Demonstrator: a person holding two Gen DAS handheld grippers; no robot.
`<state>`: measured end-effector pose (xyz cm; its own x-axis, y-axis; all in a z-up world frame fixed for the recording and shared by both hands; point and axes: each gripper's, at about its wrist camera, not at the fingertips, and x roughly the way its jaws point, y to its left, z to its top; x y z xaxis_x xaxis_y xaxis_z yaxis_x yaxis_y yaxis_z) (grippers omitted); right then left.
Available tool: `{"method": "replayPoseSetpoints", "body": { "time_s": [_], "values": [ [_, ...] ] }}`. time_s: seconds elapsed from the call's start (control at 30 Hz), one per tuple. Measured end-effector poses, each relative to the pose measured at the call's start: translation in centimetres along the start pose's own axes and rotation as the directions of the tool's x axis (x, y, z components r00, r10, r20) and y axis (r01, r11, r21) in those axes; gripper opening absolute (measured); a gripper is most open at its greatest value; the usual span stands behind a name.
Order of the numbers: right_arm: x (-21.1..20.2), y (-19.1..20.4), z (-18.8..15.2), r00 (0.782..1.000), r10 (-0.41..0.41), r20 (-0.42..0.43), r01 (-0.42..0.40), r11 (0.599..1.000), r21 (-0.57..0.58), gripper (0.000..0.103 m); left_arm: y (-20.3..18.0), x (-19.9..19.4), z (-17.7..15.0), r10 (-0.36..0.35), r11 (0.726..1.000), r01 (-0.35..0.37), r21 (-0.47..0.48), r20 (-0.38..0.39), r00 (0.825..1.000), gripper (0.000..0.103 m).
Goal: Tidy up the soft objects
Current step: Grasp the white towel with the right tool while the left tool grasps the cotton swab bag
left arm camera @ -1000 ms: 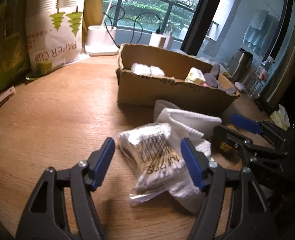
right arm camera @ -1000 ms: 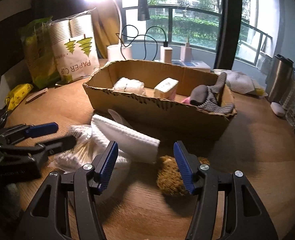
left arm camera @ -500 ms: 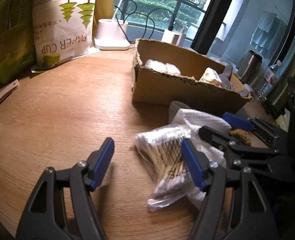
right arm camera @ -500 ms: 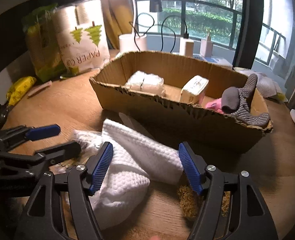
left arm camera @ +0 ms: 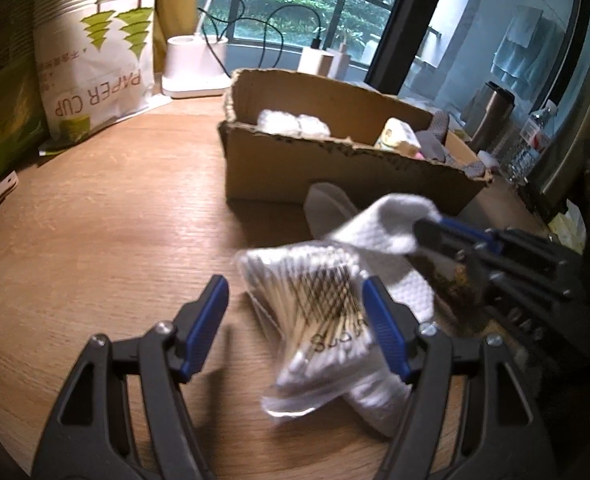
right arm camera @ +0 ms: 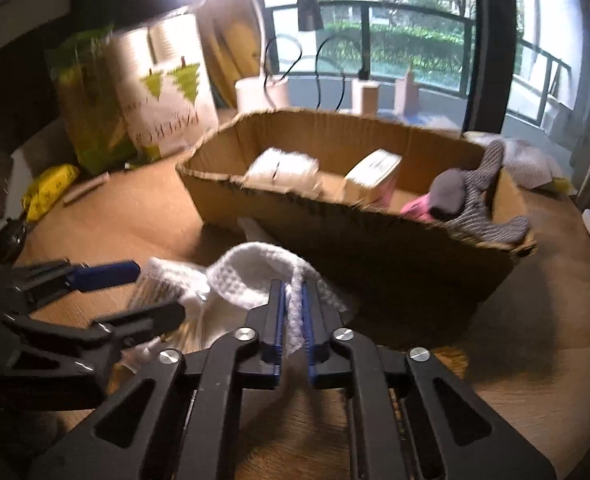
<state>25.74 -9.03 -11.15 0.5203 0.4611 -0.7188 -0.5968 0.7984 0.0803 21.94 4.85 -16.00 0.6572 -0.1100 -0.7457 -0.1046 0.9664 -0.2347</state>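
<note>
My right tongs (right arm camera: 293,312) pinch a fold of the white cloth (right arm camera: 251,276) in front of the cardboard box (right arm camera: 375,248); my left tongs (left arm camera: 295,320) are spread wide.

The cloth runs up between my right blue pads (right arm camera: 279,320), which are pressed together on it, and its free end droops toward the wooden desk (left arm camera: 95,240). A clear bag of cotton swabs (left arm camera: 319,312) lies on the desk partly over the cloth, between the fingertips (left arm camera: 207,324) of my left tongs and apart from the left pad; whether it touches the right pad I cannot tell. Just behind the cloth, the open box holds white wrapped packs (right arm camera: 283,168), a small pale carton (right arm camera: 373,174), something pink (right arm camera: 415,206) and a grey sock (right arm camera: 475,196) draped over its right end. A paper cup bag (left arm camera: 95,76) stands at the desk's far left.
</note>
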Motion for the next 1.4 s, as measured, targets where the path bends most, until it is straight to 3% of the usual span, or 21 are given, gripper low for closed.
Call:
{"method": "replayPoseSetpoints", "body": {
  "time_s": [0.2, 0.5, 0.53, 0.57, 0.63, 0.8, 1.1, 1.4],
  "values": [
    [-2.5, -1.3, 0.3, 0.998, -0.007, 0.066, 0.006, 1.000, 0.023, 0.008, -1.2, -0.3, 0.4, -0.006, 1.000, 0.005, 0.020, 0.023, 1.000, 0.071],
    [-4.9, -3.5, 0.2, 0.993, -0.030, 0.112, 0.023, 0.998, 0.056, 0.008, -1.1, 1.2, 0.4, 0.051, 0.998, -0.050, 0.028, -0.024, 0.998, 0.070],
    [-5.1, -3.7, 0.2, 0.993, -0.031, 0.117, 0.024, 0.998, 0.059, 0.008, -1.1, 1.2, 0.3, 0.048, 0.999, -0.047, 0.026, -0.025, 0.999, 0.068],
    [-5.4, -3.8, 0.2, 0.992, -0.033, 0.123, 0.026, 0.998, 0.061, 0.008, -1.1, 1.1, 0.3, 0.051, 0.998, -0.050, 0.032, -0.026, 0.998, 0.058],
    [-5.9, -4.0, 0.2, 0.990, -0.037, 0.136, 0.029, 0.998, 0.061, 0.008, -1.3, 1.0, 0.3, 0.057, 0.997, -0.055, 0.048, -0.026, 0.998, 0.049],
    [-7.3, -3.9, 0.6, 0.984, -0.044, 0.173, 0.035, 0.998, 0.057, 0.008, -1.0, 0.4, 0.4, 0.036, 0.999, -0.036, 0.039, -0.016, 0.999, 0.042],
    [-8.9, -3.6, 1.4, 0.975, -0.055, 0.213, 0.046, 0.998, 0.048, 0.008, -1.4, -3.3, 2.0, 0.018, 0.998, -0.023, 0.054, 0.087, 0.996, 0.042],
    [-11.0, -3.7, 3.0, 0.960, -0.077, 0.270, 0.070, 0.997, 0.038, 0.008, -1.4, -6.7, 4.8, 0.002, 0.996, -0.019, 0.086, 0.198, 0.980, 0.042]
  ]
}}
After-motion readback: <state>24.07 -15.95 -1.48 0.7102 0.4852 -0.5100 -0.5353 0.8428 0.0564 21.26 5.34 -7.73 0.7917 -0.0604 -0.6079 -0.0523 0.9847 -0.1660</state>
